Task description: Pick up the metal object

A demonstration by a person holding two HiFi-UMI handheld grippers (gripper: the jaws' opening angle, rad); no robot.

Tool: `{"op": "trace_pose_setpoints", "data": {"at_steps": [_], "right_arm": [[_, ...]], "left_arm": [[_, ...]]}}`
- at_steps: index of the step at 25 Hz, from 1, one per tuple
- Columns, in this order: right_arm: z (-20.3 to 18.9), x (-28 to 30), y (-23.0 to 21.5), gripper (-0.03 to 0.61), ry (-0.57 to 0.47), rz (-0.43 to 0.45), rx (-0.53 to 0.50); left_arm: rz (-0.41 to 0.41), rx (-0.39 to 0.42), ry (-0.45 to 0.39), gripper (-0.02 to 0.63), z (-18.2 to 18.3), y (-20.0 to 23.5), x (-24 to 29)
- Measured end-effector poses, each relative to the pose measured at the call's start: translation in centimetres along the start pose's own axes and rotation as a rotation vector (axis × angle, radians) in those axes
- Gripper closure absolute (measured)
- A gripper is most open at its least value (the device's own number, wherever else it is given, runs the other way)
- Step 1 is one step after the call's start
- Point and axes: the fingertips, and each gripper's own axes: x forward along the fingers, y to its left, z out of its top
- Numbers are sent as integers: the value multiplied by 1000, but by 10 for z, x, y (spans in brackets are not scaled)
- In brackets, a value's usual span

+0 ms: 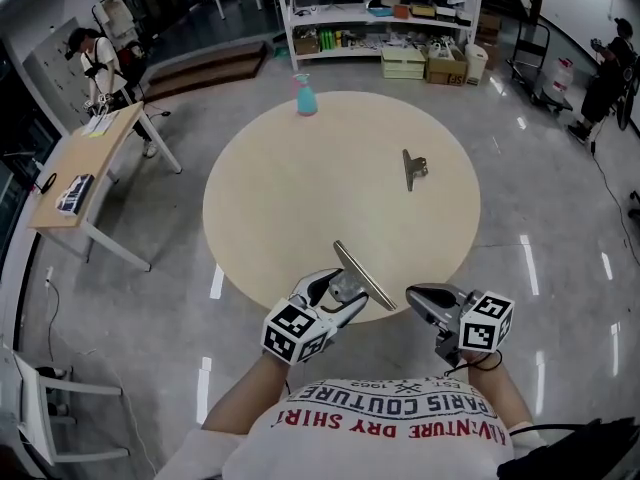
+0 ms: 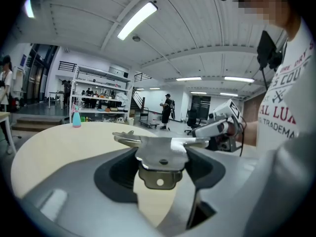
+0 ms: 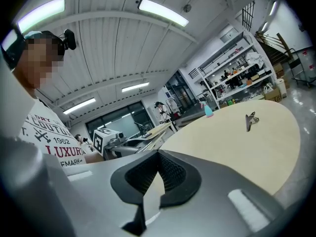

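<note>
My left gripper [image 1: 343, 294] is shut on a flat metal clip-like piece [image 1: 362, 274], holding it lifted over the near edge of the round beige table [image 1: 300, 198]. In the left gripper view the silver piece [image 2: 160, 154] sits clamped between the dark pads, its wide blade lying across the left gripper [image 2: 160, 168]. My right gripper [image 1: 416, 295] hovers just right of it, shut and empty; its pads [image 3: 173, 174] leave only a thin slit in the right gripper [image 3: 157, 182]. A second metal clip [image 1: 413, 168] lies on the table's far right, also seen as a small clip [image 3: 251, 121].
A pink-topped blue spray bottle [image 1: 305, 96] stands at the table's far edge. A wooden desk [image 1: 85, 173] stands left, shelving [image 1: 375, 18] behind, and a white chair [image 1: 40, 408] near left. People stand at the far left and far right.
</note>
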Motion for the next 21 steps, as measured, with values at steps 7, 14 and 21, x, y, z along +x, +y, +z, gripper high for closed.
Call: {"op": "trace_pose_setpoints", "data": {"at_steps": [7, 14, 21], "right_arm": [[3, 1, -3, 578, -2, 6, 3], [6, 2, -4, 577, 0, 12, -3], [4, 1, -4, 578, 3, 13, 1]], "left_arm": [[7, -11, 1, 330, 0, 3, 0], [11, -12, 2, 330, 0, 3, 0], [9, -15, 5, 330, -2, 2, 2]]}}
